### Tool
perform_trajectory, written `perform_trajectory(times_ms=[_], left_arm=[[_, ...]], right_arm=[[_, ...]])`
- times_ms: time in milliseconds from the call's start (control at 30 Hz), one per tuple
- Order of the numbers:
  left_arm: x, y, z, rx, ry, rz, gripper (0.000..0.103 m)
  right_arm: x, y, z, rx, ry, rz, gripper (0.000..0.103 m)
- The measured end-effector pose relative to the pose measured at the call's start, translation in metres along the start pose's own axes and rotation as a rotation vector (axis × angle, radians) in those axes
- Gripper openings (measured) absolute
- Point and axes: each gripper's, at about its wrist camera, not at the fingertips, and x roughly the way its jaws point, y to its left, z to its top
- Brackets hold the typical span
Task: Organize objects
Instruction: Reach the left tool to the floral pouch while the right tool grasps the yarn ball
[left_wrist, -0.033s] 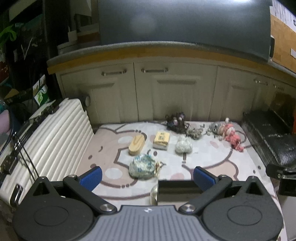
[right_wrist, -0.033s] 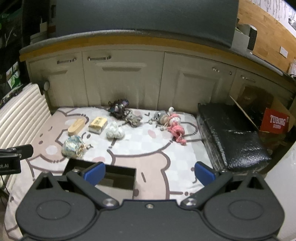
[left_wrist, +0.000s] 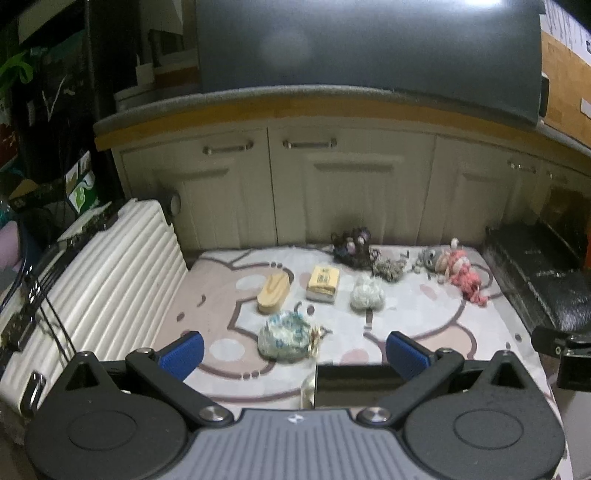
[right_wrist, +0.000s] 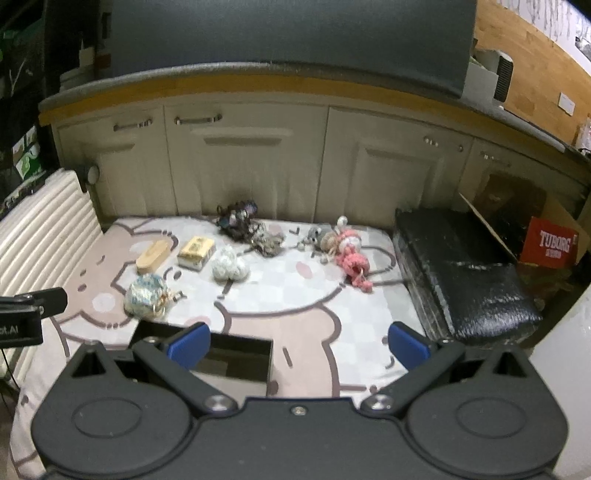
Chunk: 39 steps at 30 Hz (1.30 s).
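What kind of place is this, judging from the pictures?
Probably a home kitchen floor used for sorting. Cream cabinets under a countertop line the back, a cartoon-print mat with small items covers the floor, and a white suitcase lies beside it.

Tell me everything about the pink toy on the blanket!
The pink toy looks like a knitted or crocheted doll of pink yarn with a paler, round head end. It lies flat on the patterned blanket, near the black cushion. Its head end touches a small grey plush. No claw is near it.
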Motion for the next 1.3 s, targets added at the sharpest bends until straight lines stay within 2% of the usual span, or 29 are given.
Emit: perform_trajectory(times_ms=[400, 700, 967, 1100, 1300], left_arm=[[0.031, 0.006, 0.066, -0.025, -0.072, 0.017, 0.103], [0.073, 0.014, 0.095, -0.038, -0.049, 0.056, 0.103], [0.125, 0.027, 0.092, -0.073, 0.028, 0.08, 0.103], [0.153, 0.034, 0.079, -0.074, 0.072, 0.082, 0.103], [0.194, 0.04, 0.056, -0.085, 0.148, 0.069, 0.103]], right_arm=[[0.023, 0.003, 0.067, 0.008, -0.081, 0.012, 0.103], [0.062, 0.011, 0.103, 0.018, -0.087, 0.016, 0.103], [0.115, 0.01, 0.118, 0.1, -0.049, -0.019, 0.103], [0.147, 0.006, 0.112, 0.137, -0.001, -0.026, 0.103], [0.192, 0.008, 0.099, 0.134, 0.083, 0.01, 0.103]])
